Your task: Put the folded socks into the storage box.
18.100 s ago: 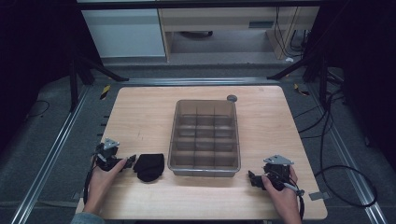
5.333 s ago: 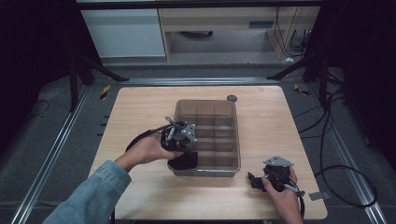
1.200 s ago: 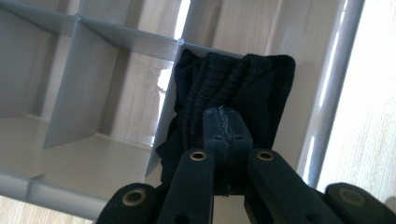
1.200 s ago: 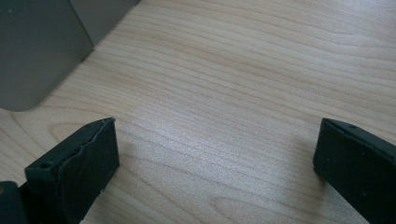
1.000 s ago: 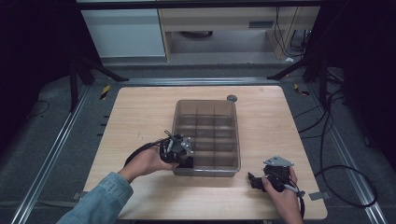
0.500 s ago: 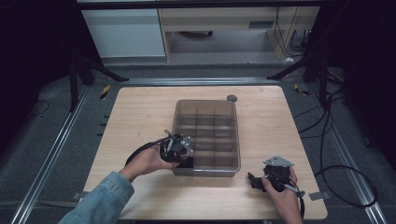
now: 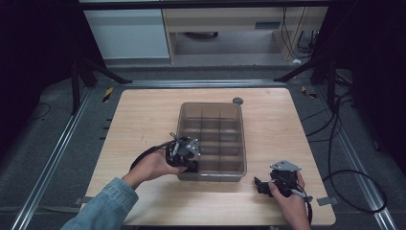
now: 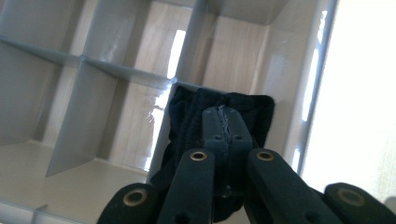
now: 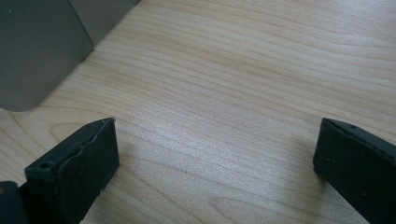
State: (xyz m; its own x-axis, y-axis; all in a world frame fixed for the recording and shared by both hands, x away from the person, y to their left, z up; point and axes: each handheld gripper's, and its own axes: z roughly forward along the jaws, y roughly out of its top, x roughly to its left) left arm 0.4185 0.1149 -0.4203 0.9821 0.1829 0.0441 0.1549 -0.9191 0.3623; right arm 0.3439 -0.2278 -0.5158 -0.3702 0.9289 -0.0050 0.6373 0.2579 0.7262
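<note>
Cloth: the soft, light black fabric bundle (image 8: 219, 116) sits in the near-left corner cell of the translucent grey plastic divider bin (image 7: 210, 139), left gripper (image 8: 225, 123) clenched against it, likely best pinched at a thick fold; right gripper (image 9: 215, 158) gapes idle

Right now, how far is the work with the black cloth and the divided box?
Done: the black cloth already sits in a near corner compartment of the divided box. In hand: the left gripper, jaws shut, pushes down on it. Left: draw it out. The right gripper rests open on the table.
</note>
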